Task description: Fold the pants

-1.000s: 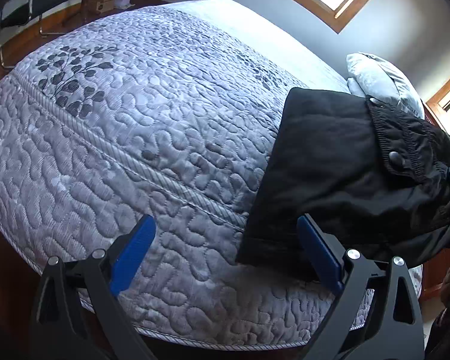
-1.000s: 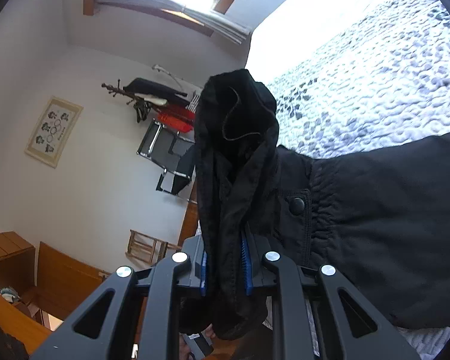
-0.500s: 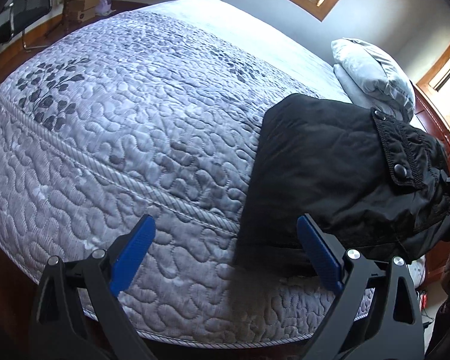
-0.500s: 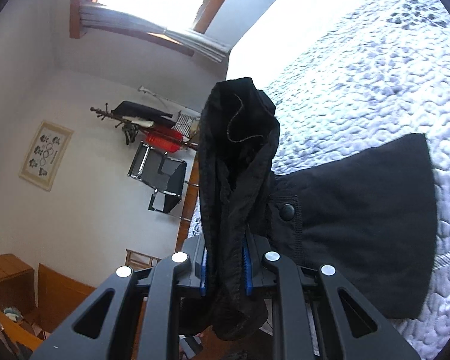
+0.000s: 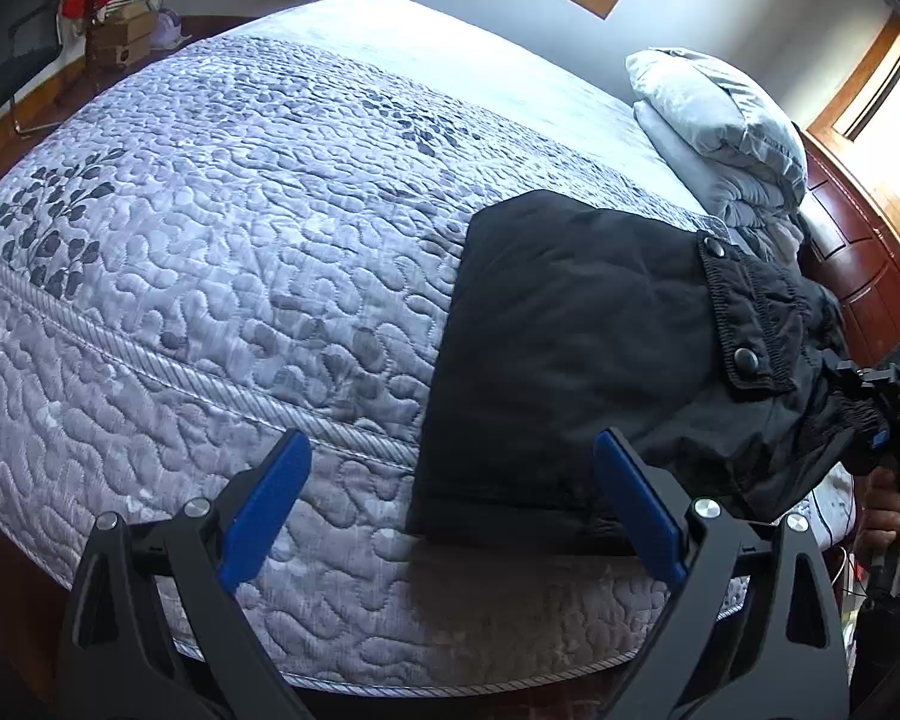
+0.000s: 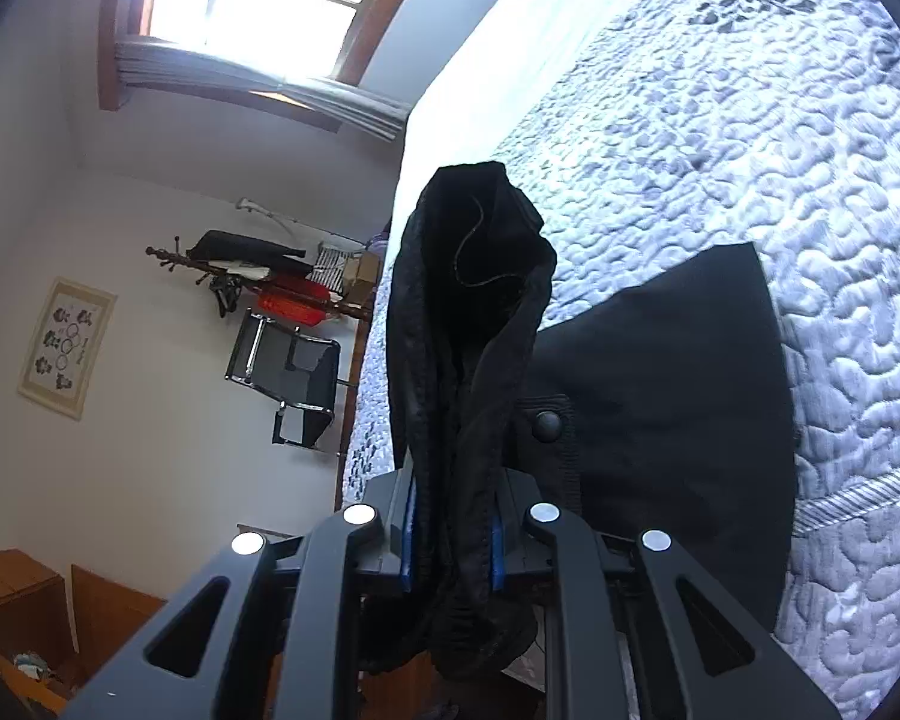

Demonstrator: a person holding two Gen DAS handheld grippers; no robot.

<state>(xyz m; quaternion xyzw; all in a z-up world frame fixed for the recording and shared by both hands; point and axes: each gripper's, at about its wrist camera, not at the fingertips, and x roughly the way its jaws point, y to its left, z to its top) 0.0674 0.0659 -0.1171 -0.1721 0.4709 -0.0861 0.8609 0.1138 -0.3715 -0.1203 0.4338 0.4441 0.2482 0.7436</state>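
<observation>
Pants lie folded into a compact black block near the bed edge, waistband end bunched in my right gripper, clamped tight on it. Left gripper gapes wide, holding nothing. Judging it mostly done: set down, flatten. Pillow beyond, clear of the fold.

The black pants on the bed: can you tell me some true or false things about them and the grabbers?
1. The right gripper is clamped on bunched fabric of the black pants. True.
2. The left gripper holds the pants. False: its jaws stand wide open, holding nothing.
3. The pants lie on a bare wooden floor. False: they lie on the quilted bedspread.
4. A pillow lies beyond the pants. True.
</observation>
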